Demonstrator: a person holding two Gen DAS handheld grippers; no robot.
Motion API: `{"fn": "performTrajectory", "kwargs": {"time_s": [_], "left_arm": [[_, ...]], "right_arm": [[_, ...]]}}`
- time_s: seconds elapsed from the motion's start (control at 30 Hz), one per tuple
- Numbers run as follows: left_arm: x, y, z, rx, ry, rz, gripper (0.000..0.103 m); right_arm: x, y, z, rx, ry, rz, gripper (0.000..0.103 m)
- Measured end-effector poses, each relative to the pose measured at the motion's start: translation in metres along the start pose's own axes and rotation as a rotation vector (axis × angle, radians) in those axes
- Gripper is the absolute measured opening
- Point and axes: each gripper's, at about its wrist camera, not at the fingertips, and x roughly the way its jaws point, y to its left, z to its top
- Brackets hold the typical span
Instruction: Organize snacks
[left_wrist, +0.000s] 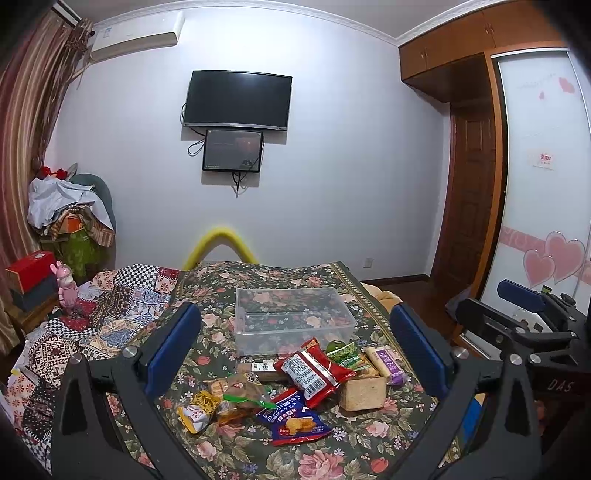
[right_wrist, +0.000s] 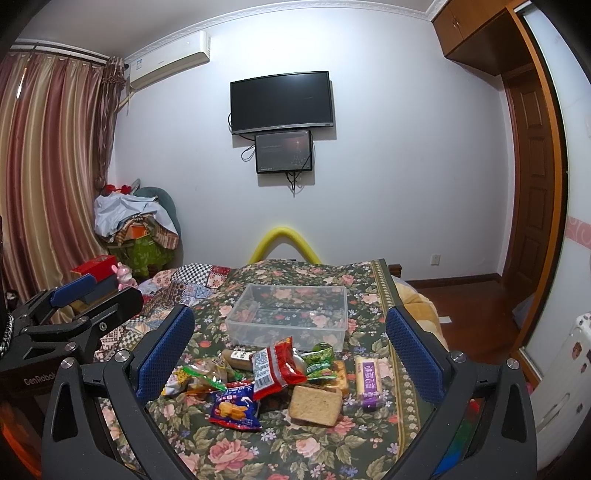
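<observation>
Snack packets (left_wrist: 295, 387) heaped mid-bed on floral bedspread (left_wrist: 332, 450), just in front of the clear plastic bin (left_wrist: 291, 317), which holds nothing. Left gripper (left_wrist: 295, 354) and right gripper (right_wrist: 291, 354) hover above the heap, fingers wide, holding nothing.

Both wrist cameras looked forward along their own blue-padded fingers, low over the floral bedspread (left_wrist: 332, 454) and aimed at the far wall with its television (left_wrist: 238, 99). The left view sat slightly left — the right gripper (left_wrist: 524, 299) showed at its right edge. The right view caught the left gripper (right_wrist: 85, 291) likewise. Both shared the snack pile (right_wrist: 280, 376) close by and the clear box (left_wrist: 293, 317) — just behind it.
</observation>
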Motion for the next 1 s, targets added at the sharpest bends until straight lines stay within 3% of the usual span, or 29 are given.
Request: {"fn": "performTrajectory", "kwargs": {"time_s": [0.43,0.7,1.0], "left_arm": [[0.014,0.0,-0.004,0.006,0.037,-0.002,0.103],[0.047,0.019,-0.021,-0.008,0.139,-0.001,0.103],[0.091,0.065,-0.054,-0.017,0.282,0.066,0.103]], "right_arm": [[0.011,-0.006,-0.007,0.016,0.029,0.001,0.103],[0.043,-0.021,-0.026,0.023,0.13,-0.024,0.103],[0.078,-0.041,-0.051,0.071,0.268,-0.034,0.103]]}}
